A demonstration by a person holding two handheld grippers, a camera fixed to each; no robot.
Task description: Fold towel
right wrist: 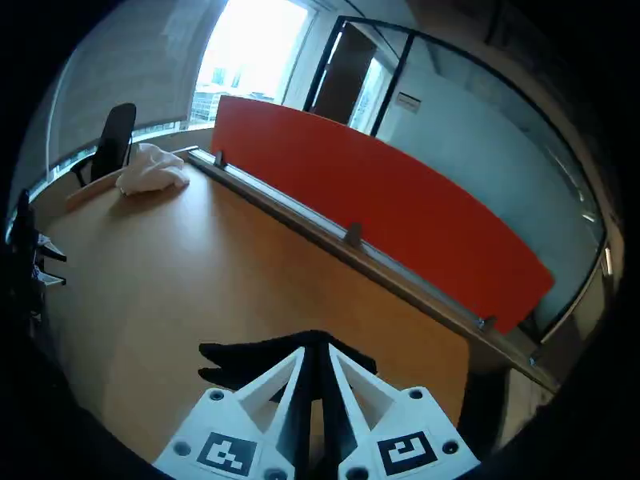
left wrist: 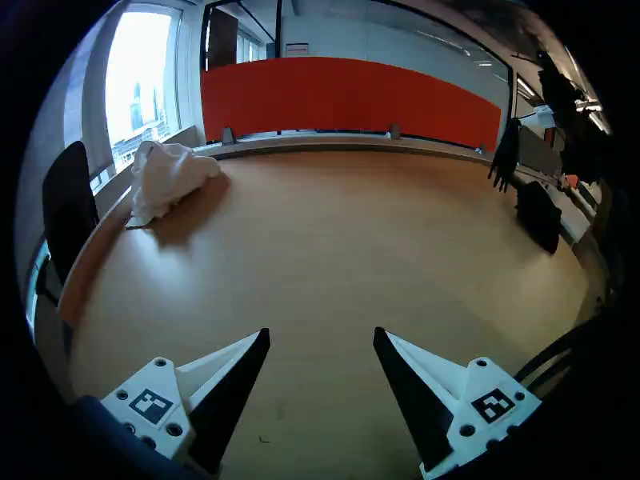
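Item, far left: black office chair (left wrist: 68, 204), standing off the counter's curved end, below a bright window (left wrist: 140, 80). Item, just right of it: towel (left wrist: 166, 178), white, one crumpled heap on the far left corner of the counter (left wrist: 336, 240), close to the edge and well apart from both grippers; not yet spread, no fold begun. Handling, as judged from the slack drape and soft creases: light, limp cloth with no stiffness, unlikely to slip or break, likely to sag and bunch wherever it is lifted by one point. Suggested hold: find two neighbouring corners or a stretch of hem, one per gripper, and pinch the edge rather than the bulk of the heap, so that the cloth can be drawn out flat on the bare wood before folding; the corners are buried in the bundle and cannot be picked out from here. Item, centre foreground: left gripper (left wrist: 320, 332), low over the bare counter, jaws spread wide with nothing between them. Item, along the back edge: orange divider panel (left wrist: 344, 100). Item, right: right gripper (right wrist: 317, 352), jaws drawn together to a thin slit; a black glove-shaped thing (right wrist: 240, 352) lies at their tips, and whether it is pinched cannot be told.
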